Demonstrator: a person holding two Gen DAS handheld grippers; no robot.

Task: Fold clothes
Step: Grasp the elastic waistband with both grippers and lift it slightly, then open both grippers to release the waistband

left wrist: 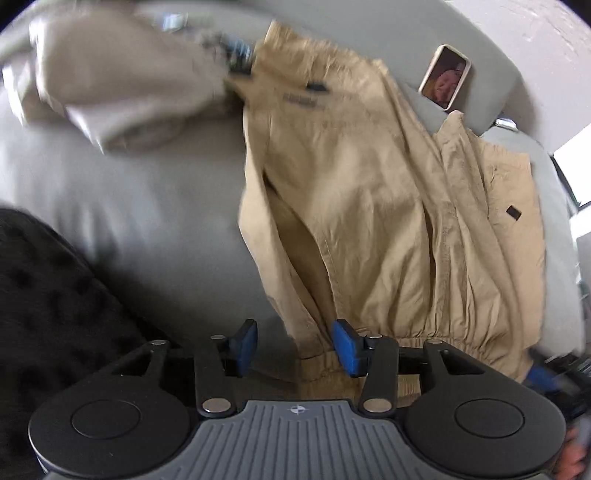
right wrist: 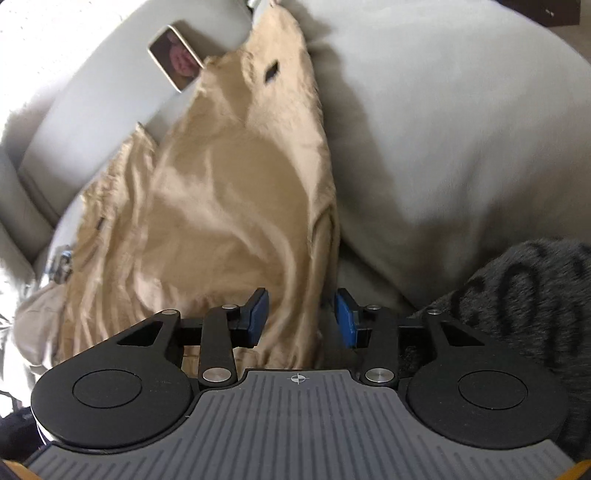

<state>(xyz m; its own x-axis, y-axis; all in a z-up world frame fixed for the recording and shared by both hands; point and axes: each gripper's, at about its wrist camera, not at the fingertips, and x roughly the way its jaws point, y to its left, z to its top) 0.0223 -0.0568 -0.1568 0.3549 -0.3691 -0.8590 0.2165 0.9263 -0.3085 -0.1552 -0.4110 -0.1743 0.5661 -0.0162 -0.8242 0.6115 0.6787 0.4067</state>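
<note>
I have both grippers angled down over a pair of tan trousers (left wrist: 369,192) spread across a grey sofa cushion (left wrist: 147,206), the legs running away from me towards the backrest (left wrist: 369,26). My left gripper (left wrist: 295,345) has its blue pads apart; the elastic waistband's edge lies just under them, but the pads do not press on the cloth. My right gripper (right wrist: 301,317) is also parted, with the other side edge of the trousers (right wrist: 236,192) lying in the gap between its pads, unclamped. A small framed photo (left wrist: 445,75) leans on the backrest beside the far end of the trousers. A paler beige garment (left wrist: 122,77) lies bunched on the cushion to the left, blurred. A dark fleecy cloth (right wrist: 524,295) sits at the near edge by my right gripper
</note>
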